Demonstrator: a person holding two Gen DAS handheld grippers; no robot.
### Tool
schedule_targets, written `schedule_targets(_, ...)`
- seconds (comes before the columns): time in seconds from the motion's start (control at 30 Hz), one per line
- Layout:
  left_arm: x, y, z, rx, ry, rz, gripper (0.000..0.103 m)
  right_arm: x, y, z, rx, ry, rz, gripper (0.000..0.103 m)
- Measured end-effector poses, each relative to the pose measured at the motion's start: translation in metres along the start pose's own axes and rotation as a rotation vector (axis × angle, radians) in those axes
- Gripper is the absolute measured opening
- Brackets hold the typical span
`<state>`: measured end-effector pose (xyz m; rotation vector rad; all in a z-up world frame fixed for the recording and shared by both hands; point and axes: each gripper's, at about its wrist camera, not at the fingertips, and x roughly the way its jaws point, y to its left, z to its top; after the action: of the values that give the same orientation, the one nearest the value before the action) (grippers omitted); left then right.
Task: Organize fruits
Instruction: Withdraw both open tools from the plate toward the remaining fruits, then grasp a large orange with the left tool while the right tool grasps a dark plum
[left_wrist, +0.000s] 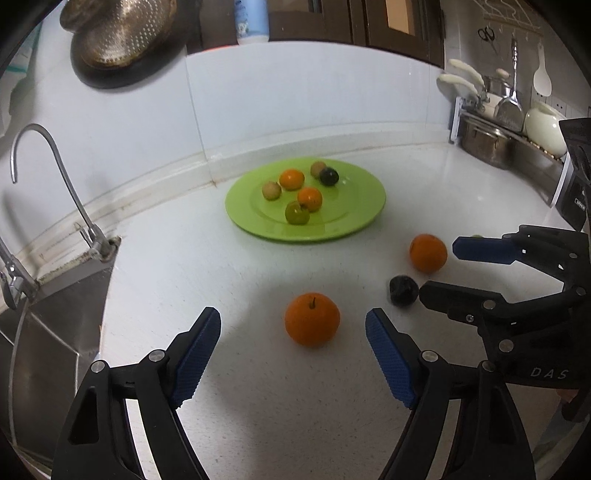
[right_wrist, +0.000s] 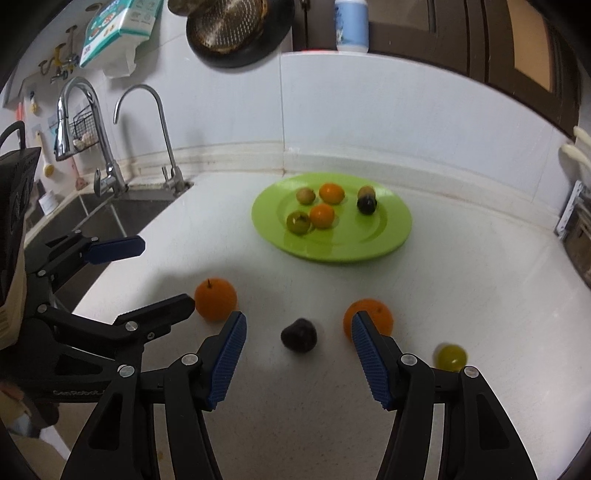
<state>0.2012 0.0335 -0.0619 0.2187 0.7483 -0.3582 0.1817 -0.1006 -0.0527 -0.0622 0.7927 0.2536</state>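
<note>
Fruits: orange (left_wrist: 312, 319) on surface near left claw (left_wrist: 293, 356), plum (right_wrist: 298, 335) before right claw (right_wrist: 298, 360) | both claws wide open, empty | plate (left_wrist: 362, 218) far | judged firm, round, rollable; grip across middle

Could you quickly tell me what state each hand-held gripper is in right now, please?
Left hand-held gripper: open, holding nothing, an orange between its fingers.
Right hand-held gripper: open, holding nothing, a dark fruit just ahead.

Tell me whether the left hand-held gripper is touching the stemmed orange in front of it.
Apart. The left wrist view shows the stemmed orange between the open left hand-held gripper fingers, bare counter on both sides.
</note>
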Motion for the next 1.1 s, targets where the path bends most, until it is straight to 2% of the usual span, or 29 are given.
schedule_targets(0.43, 0.032, -0.001, -0.002, -0.011, 0.089, -0.046, 0.069, 0.036, -0.009, -0.010, 0.033, 0.099, 0.047, 0.048)
schedule_targets(0.57, 0.040, -0.001, -0.001, -0.026, 0.111, -0.065, 0.065, 0.040, -0.010, -0.009, 0.030, 0.108, 0.046, 0.044)
schedule_targets(0.83, 0.049, -0.002, 0.003, -0.040, 0.134, -0.079, 0.051, 0.048, -0.009, -0.008, 0.030, 0.120, 0.059, 0.038)
schedule_targets(1.1, 0.053, -0.002, 0.003, -0.057, 0.145, -0.089, 0.044, 0.047, -0.007, -0.008, 0.030, 0.117, 0.069, 0.031)
